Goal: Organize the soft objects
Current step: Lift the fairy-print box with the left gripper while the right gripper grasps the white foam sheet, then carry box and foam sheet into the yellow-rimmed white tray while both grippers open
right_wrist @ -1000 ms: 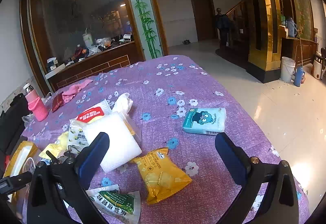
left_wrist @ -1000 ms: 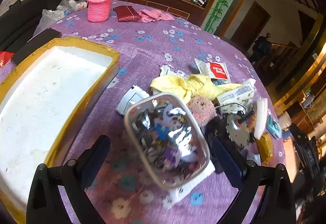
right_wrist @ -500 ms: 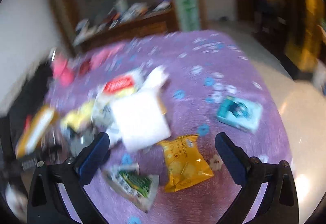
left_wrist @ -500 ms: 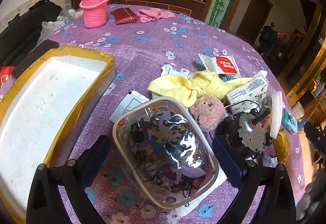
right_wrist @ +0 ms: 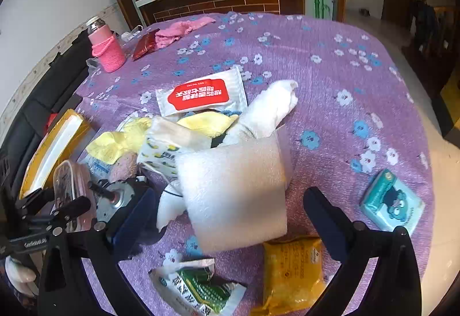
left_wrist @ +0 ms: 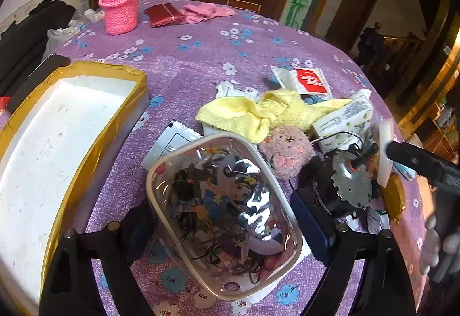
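since a second ago the left gripper [left_wrist: 221,225] has closed in around the clear pouch [left_wrist: 224,218], jaws touching its sides though a firm grip cannot be confirmed. the right gripper [right_wrist: 230,218] has swung over the white foam sheet [right_wrist: 233,195], wide open and empty; sorting into the foam box [left_wrist: 86,149] beside the pouch appears barely begun.

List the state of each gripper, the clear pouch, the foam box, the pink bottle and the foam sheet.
left gripper: open, fingers either side of the clear pouch
right gripper: open, fingers either side of the foam sheet
clear pouch: lying flat, dark cords inside
foam box: open, nothing inside
pink bottle: upright, capped
foam sheet: propped on the pile
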Tool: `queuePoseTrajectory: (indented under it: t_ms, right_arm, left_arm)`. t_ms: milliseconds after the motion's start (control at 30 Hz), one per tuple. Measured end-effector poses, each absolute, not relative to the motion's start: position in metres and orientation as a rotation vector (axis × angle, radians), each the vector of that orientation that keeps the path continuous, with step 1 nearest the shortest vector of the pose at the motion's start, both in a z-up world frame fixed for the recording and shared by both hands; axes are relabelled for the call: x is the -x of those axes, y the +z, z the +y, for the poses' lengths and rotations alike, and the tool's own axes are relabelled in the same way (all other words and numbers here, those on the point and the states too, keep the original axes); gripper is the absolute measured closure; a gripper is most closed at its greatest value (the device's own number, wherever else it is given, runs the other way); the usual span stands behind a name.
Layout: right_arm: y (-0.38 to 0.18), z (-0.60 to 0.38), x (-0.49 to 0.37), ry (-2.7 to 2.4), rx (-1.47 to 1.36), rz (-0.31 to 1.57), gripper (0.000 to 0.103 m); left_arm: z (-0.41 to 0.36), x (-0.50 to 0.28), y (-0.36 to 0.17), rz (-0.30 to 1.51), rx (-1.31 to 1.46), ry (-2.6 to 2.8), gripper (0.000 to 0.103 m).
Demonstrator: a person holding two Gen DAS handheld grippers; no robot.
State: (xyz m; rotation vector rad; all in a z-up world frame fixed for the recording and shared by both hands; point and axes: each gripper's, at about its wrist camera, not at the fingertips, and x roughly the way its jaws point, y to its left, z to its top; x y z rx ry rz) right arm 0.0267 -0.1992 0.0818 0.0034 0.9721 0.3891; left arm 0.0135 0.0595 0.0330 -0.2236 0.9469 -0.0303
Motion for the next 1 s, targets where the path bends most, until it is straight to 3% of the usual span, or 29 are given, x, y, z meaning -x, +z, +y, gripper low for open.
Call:
queuePoseTrajectory:
  t_ms: [67,200,500,1000]
  right_arm:
    - [0.078,-0.202,-0.028,0.404,-0.039,0.994,0.034]
    - [0.083,-0.205,-0.022,0.400,-0.062,0.978,0.034]
    - [0.118,-0.217,0.013,0.394,-0.100,0.887,0.034]
    - [0.130,-0.183,0.096,0.479,-0.100,0.847,0.034]
  left_arm:
    - [0.061,-0.012,0.035,0.939,0.227,-0.041,0.018]
    - [0.063,-0.009,0.039,0.927,0.234,-0.070,0.022]
    - [0.074,0.013,0.057,0.870,0.272,-0.105,0.022]
    - [0.085,0.081,0.084,0.825,0.277,-0.201,0.022]
